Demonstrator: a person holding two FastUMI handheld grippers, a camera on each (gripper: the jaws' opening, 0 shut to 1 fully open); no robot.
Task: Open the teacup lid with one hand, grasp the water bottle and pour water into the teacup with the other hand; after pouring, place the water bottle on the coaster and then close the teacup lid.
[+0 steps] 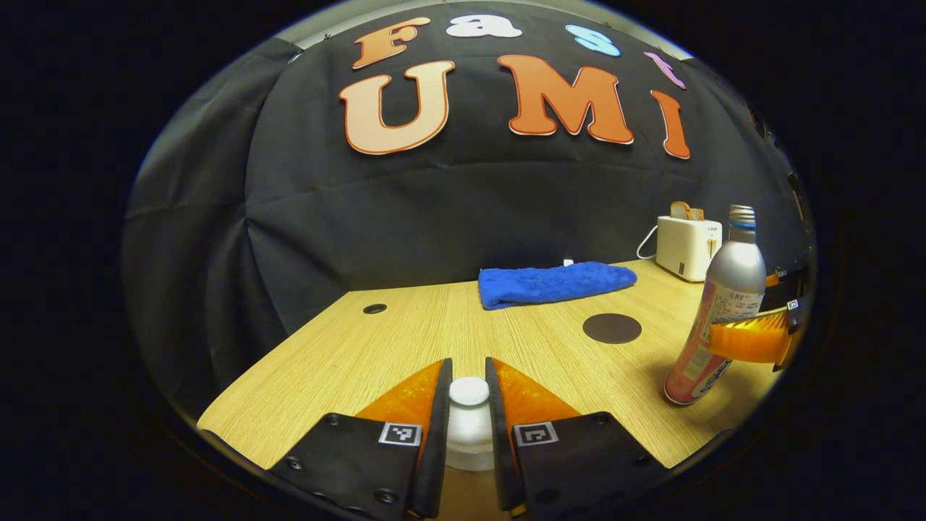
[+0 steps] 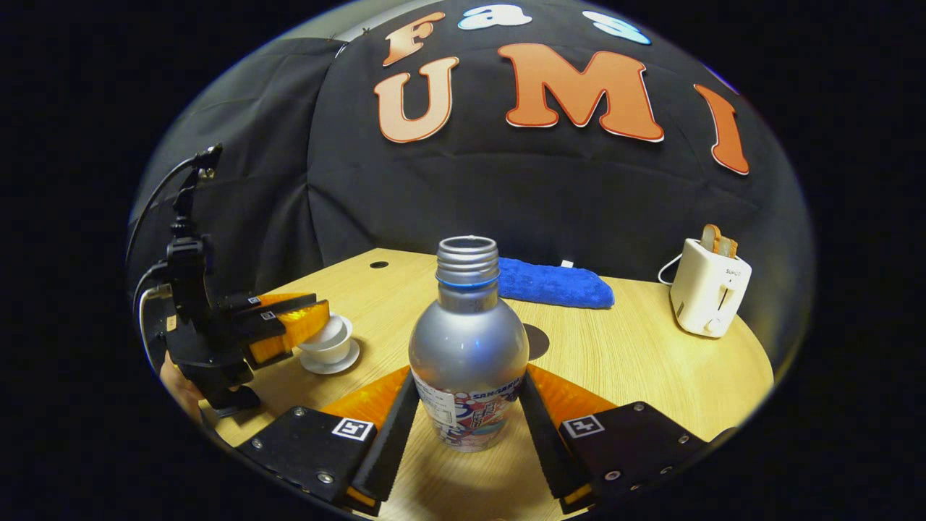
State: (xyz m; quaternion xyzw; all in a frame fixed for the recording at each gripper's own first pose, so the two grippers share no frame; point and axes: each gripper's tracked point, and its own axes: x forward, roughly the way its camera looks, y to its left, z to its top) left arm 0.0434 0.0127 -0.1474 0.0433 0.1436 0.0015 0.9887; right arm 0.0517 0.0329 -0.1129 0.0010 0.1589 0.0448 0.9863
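Left gripper (image 1: 469,405): fingers drawn in on either side of the white knob of the teacup lid (image 1: 469,392), both inner faces against it; in the right gripper view the lid looks tilted on the teacup (image 2: 329,346), one edge lifted, so opening is judged just begun. Right gripper (image 2: 469,412): fingers set narrow around the lower body of the water bottle (image 2: 468,347), each pressing a side of the label band; bottle uncapped and, in the left gripper view, leaning with its base near or on the table, whether lifted cannot be told. Table (image 1: 405,340): light wood, under both grippers. Blue towel (image 1: 555,284): folded, well ahead of the left gripper, at the far edge. Toaster (image 2: 710,288): white, bread in its slot, ahead and to the right of the right gripper. Saucer (image 2: 330,362): white, under the teacup, just beneath the left gripper's fingers. Coaster (image 1: 612,328): dark disc, bare, ahead of the left gripper and to its right, between it and the towel. Status: both grasps made; lid removal, pouring, setting the bottle on the coaster and re-closing all remain.
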